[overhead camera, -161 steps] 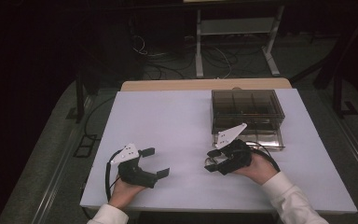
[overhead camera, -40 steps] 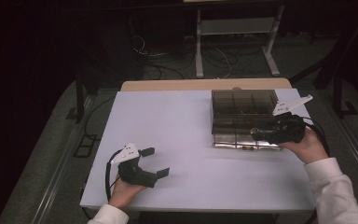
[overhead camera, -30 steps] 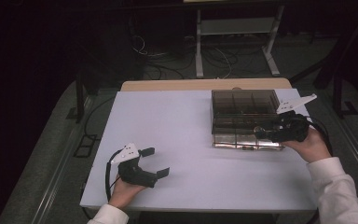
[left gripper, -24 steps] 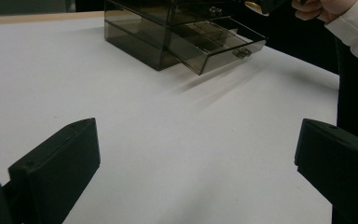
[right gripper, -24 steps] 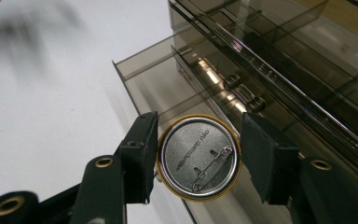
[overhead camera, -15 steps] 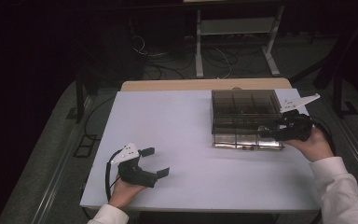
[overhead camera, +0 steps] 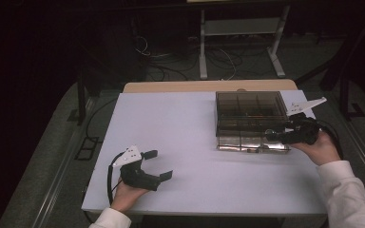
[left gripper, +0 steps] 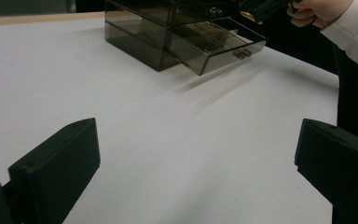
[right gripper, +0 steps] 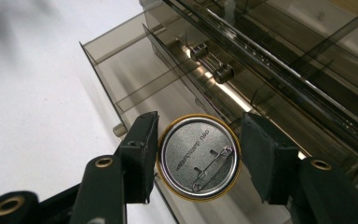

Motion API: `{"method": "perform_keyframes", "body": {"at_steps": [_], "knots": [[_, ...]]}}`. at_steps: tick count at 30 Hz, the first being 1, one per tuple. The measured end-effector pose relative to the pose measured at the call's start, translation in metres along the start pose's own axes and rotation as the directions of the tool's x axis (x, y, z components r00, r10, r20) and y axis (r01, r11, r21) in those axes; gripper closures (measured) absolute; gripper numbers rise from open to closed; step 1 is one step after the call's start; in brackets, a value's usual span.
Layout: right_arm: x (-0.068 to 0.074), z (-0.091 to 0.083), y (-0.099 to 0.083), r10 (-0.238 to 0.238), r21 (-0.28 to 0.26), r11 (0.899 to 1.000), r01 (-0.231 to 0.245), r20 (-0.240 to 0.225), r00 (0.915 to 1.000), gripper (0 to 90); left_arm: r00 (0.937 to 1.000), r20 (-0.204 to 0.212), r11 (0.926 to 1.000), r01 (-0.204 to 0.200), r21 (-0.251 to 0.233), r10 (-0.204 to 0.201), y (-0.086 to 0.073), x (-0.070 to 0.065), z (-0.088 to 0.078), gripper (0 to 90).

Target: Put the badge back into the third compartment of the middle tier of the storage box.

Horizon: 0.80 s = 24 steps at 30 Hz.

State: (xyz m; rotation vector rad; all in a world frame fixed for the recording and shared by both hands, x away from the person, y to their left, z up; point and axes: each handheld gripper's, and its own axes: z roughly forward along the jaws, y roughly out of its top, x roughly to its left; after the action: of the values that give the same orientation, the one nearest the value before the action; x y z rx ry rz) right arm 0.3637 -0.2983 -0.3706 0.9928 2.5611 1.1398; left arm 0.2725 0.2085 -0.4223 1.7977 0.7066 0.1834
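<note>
We see a white desk (overhead camera: pixel 195 133) in a dark room, cables and a metal stand's legs (overhead camera: pixel 240 38) on the floor beyond its far edge. Near the far right corner sits a smoky clear drawer box (overhead camera: pixel 251 118), its lower drawer (left gripper: pixel 214 44) pulled out. Our right gripper (right gripper: pixel 198 156) clamps a round pin badge (right gripper: pixel 198 156), back side showing, over that drawer. Our left gripper (overhead camera: pixel 158 165) rests wide apart and empty near the near left corner.
</note>
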Motion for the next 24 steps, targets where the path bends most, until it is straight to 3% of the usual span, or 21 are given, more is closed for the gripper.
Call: {"method": "perform_keyframes", "body": {"at_steps": [24], "knots": [[-0.008, 0.011, -0.014, 0.01, 0.039, 0.999, -0.011, 0.029, 0.9995, 46.7, 1.0, 0.0, 1.0, -0.001, 0.004, 0.001, 0.0, 0.0, 0.001, 0.0]]}}
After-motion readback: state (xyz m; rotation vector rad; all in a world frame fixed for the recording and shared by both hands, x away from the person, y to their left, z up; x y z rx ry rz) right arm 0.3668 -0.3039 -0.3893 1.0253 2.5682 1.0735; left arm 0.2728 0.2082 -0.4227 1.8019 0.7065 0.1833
